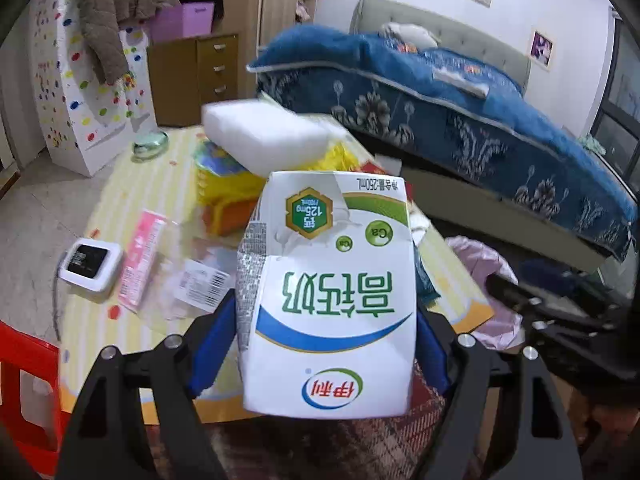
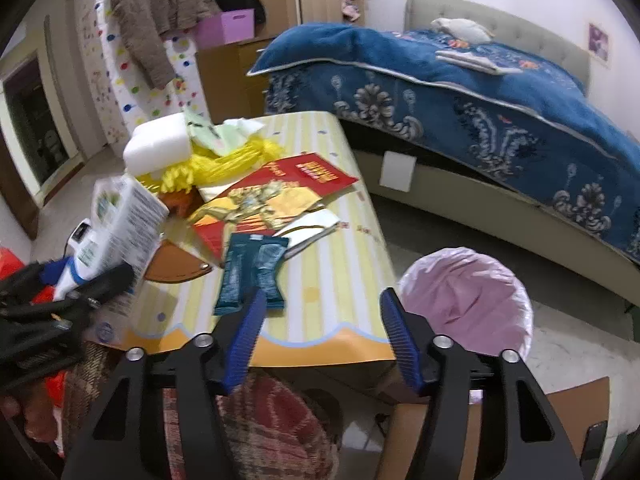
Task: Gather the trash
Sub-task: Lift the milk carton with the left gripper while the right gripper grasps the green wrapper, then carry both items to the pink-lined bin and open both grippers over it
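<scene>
Your left gripper fills the lower centre of its view, its jaws clamped on the milk carton, one blue pad against each side, print upside down. The carton rises above the table. Your right gripper, lower centre of its view, has its jaws parted with nothing between them, above the table's near edge, the pink-lined bin just right.

milk carton: hides the middle of the tabletop behind it
foam block: blurred
clear wrapper: label print too small to read
red stool: cut off at left edge
</scene>
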Available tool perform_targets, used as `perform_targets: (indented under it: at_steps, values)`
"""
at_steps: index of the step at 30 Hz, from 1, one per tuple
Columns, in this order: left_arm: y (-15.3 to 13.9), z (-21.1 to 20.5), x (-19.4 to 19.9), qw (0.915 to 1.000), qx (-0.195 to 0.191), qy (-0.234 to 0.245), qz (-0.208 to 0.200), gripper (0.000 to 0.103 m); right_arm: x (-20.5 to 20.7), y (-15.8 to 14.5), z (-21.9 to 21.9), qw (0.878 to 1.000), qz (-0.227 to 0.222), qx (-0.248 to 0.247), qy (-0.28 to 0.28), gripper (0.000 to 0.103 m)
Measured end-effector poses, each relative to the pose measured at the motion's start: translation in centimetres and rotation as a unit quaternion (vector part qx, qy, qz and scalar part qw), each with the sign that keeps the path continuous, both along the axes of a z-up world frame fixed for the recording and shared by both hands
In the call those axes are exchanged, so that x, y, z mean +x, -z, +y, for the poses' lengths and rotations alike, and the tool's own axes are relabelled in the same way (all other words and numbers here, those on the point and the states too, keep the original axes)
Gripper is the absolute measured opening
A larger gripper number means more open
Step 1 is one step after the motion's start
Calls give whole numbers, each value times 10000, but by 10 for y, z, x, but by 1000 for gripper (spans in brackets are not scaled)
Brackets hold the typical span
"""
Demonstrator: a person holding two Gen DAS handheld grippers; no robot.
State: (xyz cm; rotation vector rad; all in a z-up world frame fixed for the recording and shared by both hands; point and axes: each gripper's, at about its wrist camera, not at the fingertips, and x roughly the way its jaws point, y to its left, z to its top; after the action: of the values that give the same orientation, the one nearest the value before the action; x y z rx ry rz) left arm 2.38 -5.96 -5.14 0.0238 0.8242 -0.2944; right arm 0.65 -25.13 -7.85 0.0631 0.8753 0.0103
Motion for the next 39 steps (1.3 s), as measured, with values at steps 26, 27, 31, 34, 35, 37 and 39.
perform_targets:
  at_steps: [26,27,31,34,35,37,39]
  values:
    - [8,60,14,9974,18,-709,138,77,58,42,48,9969,628,81,-475,37]
    - [7,59,13,9975,29,-695,129,77,55,37,47,9973,547,111,-486,37]
    - [8,50,10,9985,34,-530,122,77,37,16,39,9981,275,134,-540,37]
    - [8,29,8,9996,63,-239,102,77,22,6,29,9987,147,98,-470,37]
    - [9,22,8,9998,79,-151,80,77,18,3,25,9990,125,68,-433,37]
    - [9,5,8,9999,119,44,17,77,10,0,16,9994,79,-29,-323,37]
    - [9,-16,9,9995,128,276,-23,77,3,-2,3,9998,64,-83,-153,38]
